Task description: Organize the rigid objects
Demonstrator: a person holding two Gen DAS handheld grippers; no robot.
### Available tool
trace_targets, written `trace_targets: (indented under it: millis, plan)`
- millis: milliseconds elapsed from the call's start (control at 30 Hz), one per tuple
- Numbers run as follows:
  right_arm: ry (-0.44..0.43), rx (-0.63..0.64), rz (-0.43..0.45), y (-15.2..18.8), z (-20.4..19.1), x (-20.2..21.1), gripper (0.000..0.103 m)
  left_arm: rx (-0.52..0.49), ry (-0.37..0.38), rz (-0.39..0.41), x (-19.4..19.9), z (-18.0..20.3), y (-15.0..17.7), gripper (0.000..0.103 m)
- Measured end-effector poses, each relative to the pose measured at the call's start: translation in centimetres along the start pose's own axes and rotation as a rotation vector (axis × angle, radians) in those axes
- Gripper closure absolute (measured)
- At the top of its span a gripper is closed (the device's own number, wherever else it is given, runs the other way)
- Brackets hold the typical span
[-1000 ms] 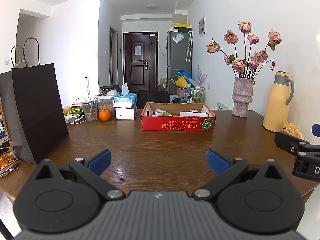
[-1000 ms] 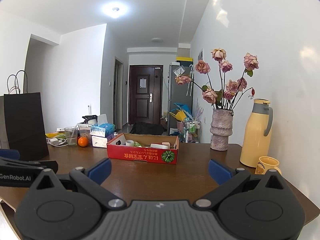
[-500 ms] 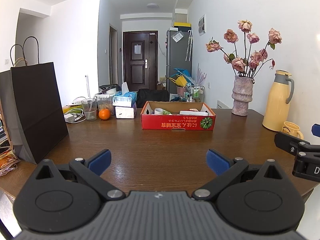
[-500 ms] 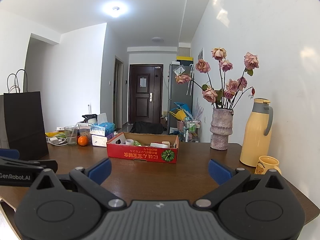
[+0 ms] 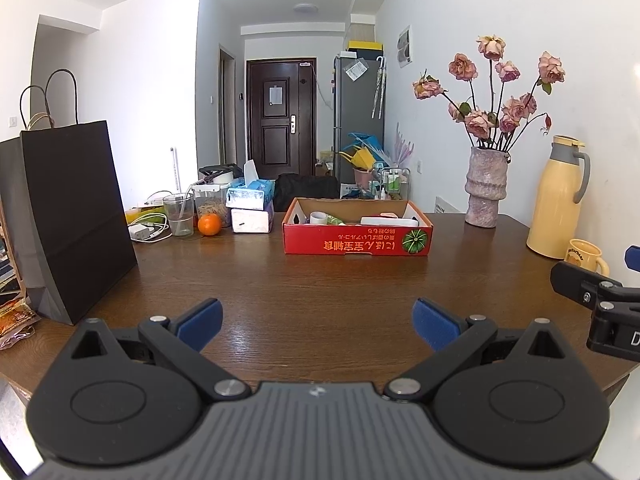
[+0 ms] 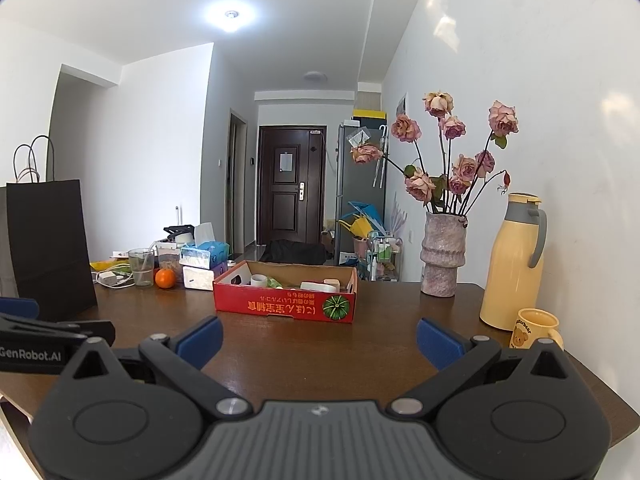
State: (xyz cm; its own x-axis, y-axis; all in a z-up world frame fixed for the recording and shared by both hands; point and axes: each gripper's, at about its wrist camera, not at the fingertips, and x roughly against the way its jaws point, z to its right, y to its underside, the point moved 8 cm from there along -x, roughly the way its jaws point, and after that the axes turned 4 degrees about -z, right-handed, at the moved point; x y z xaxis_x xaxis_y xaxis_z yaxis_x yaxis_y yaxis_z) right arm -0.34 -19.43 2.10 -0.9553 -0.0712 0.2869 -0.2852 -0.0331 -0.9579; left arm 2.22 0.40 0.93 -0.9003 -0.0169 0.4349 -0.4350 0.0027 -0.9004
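A red cardboard box (image 5: 357, 241) holding a tape roll, a white case and other small items sits mid-table; it also shows in the right wrist view (image 6: 285, 307). My left gripper (image 5: 318, 323) is open and empty above the near table edge. My right gripper (image 6: 319, 339) is open and empty, also near the front edge, to the right of the left one. Left of the box are an orange (image 5: 209, 224), a glass (image 5: 178, 215) and tissue boxes (image 5: 251, 208). At the right stand a yellow mug (image 6: 534, 328) and a yellow thermos (image 6: 514, 266).
A black paper bag (image 5: 68, 220) stands at the table's left edge. A vase of roses (image 5: 485, 192) stands at the back right by the wall. Chargers and cables (image 5: 146, 230) lie by the glass. The wooden table (image 5: 320, 288) stretches between my grippers and the box.
Both views shift only slightly; the grippers stay open and nothing on the table has moved.
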Motion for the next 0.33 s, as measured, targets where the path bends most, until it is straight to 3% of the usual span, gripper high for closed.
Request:
trace_targets:
  millis: [333]
  plan:
    - [-0.001,0.002,-0.006,0.37,-0.03,-0.23,0.0,-0.001,0.021,-0.002,-0.28,0.2,0.16,0.0]
